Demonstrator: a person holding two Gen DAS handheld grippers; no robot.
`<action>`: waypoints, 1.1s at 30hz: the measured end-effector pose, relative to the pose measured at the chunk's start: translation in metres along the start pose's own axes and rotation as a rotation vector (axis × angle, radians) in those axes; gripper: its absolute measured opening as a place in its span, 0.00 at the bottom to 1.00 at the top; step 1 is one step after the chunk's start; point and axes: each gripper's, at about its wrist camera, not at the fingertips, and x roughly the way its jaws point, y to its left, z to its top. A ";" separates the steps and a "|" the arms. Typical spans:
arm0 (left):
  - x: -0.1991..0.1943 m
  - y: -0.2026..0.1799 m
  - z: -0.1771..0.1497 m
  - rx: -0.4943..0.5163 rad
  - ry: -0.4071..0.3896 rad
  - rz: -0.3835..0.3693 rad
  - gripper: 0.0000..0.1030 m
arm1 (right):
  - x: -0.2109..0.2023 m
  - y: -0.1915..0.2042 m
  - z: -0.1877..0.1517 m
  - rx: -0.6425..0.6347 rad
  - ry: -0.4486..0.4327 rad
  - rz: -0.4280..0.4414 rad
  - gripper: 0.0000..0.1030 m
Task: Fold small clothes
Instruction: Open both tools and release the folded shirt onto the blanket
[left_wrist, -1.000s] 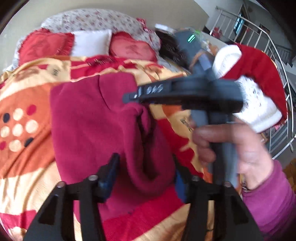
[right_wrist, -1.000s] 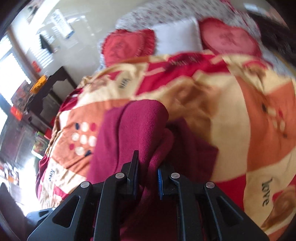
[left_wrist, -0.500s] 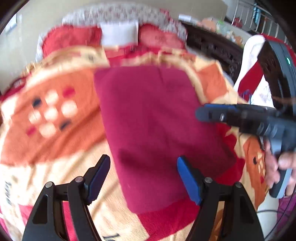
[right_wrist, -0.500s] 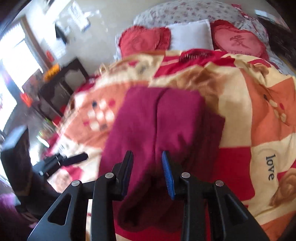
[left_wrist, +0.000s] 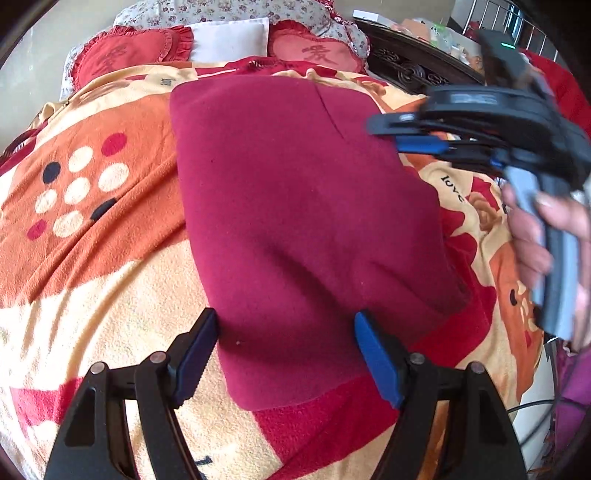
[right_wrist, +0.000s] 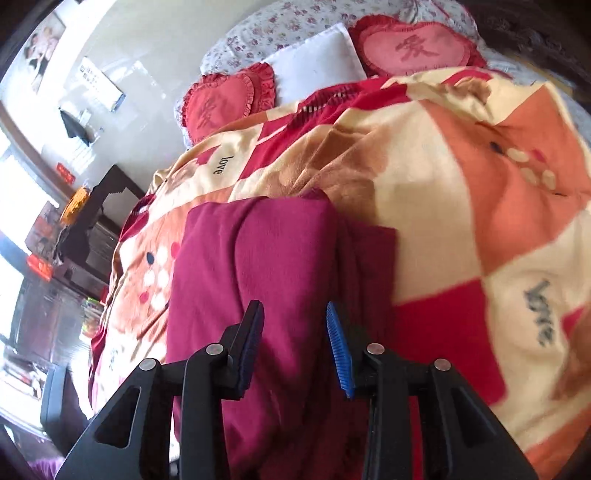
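Observation:
A dark red fleece garment (left_wrist: 295, 206) lies folded into a rough rectangle on the patterned blanket (left_wrist: 92, 240). My left gripper (left_wrist: 284, 350) is open and empty, its jaws standing wide just above the garment's near edge. My right gripper (right_wrist: 293, 347) is open and empty over the garment (right_wrist: 258, 280), whose layered fold edge shows on the right side. The right gripper also shows in the left wrist view (left_wrist: 417, 136), held in a hand at the garment's far right edge.
Two red heart cushions (left_wrist: 129, 55) and a white pillow (left_wrist: 229, 38) lie at the head of the bed. A dark carved bed frame (left_wrist: 413, 66) runs along the right. Dark furniture (right_wrist: 92, 229) stands left of the bed.
My right gripper let go of the garment's fold and opened, then drew back. The garment dropped flat into a folded rectangle. My left gripper pulled back to its near edge.

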 end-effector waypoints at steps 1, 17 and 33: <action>-0.001 -0.001 0.000 0.002 0.002 0.001 0.76 | 0.007 0.003 0.004 -0.001 0.009 -0.025 0.09; -0.001 0.002 -0.004 -0.012 0.010 -0.037 0.77 | -0.042 -0.004 -0.024 0.028 -0.063 0.006 0.17; -0.020 0.005 -0.005 -0.030 -0.020 -0.014 0.77 | -0.032 0.015 -0.092 0.049 0.071 0.087 0.14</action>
